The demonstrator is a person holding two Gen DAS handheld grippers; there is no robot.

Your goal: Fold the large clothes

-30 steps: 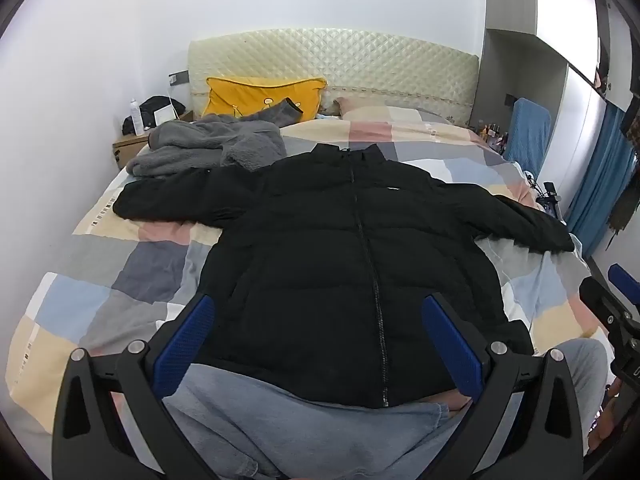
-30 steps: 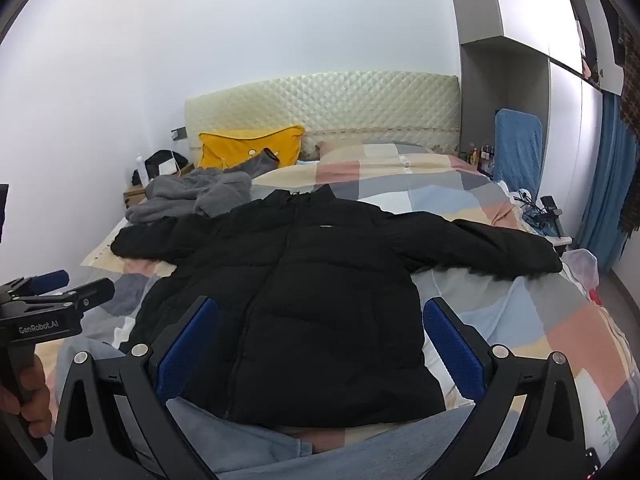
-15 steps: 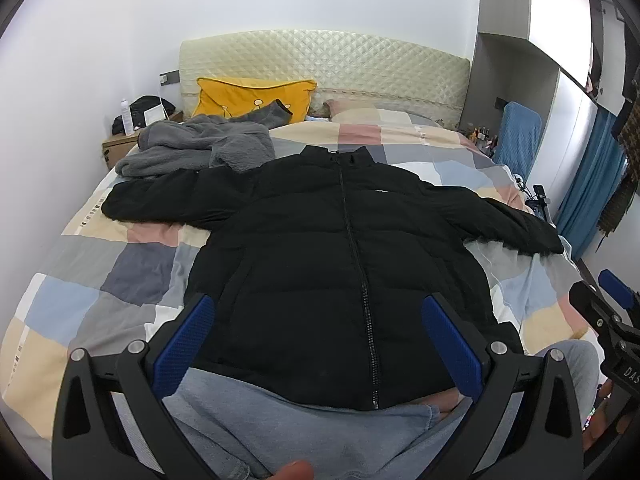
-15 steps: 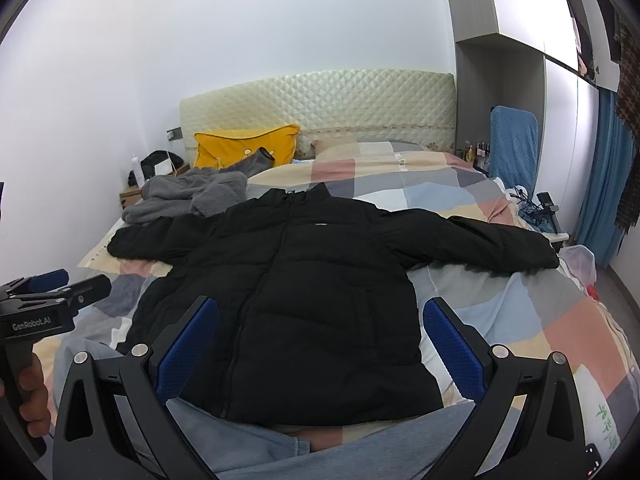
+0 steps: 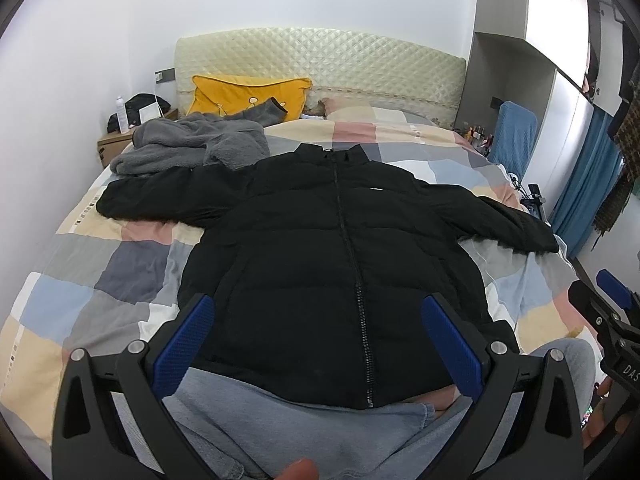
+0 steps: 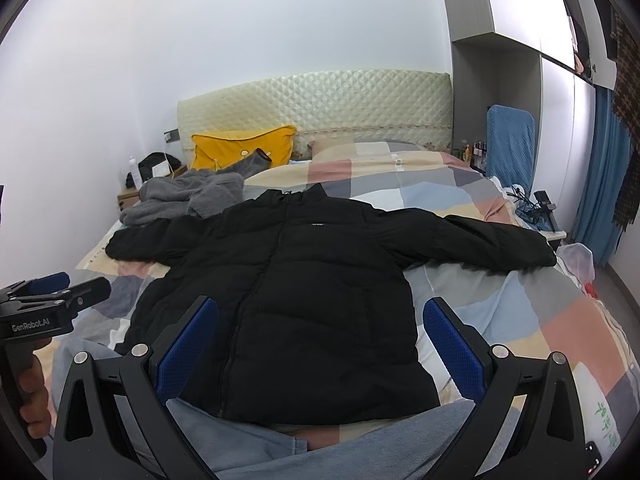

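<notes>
Shifted slightly leftward since a second ago, both views. Black jacket [image 5: 340,264] spread flat on bed [image 5: 120,264], sleeves out, beyond left hand-held gripper [image 5: 318,344] and right hand-held gripper [image 6: 320,344]; both wide, empty, hovering above the hem.

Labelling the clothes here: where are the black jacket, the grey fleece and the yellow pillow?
black jacket [image 5: 320,264], left wrist view, chest panel beside the zip.
grey fleece [image 5: 188,144], left wrist view, middle of the heap.
yellow pillow [image 6: 236,148], right wrist view, front face.
</notes>
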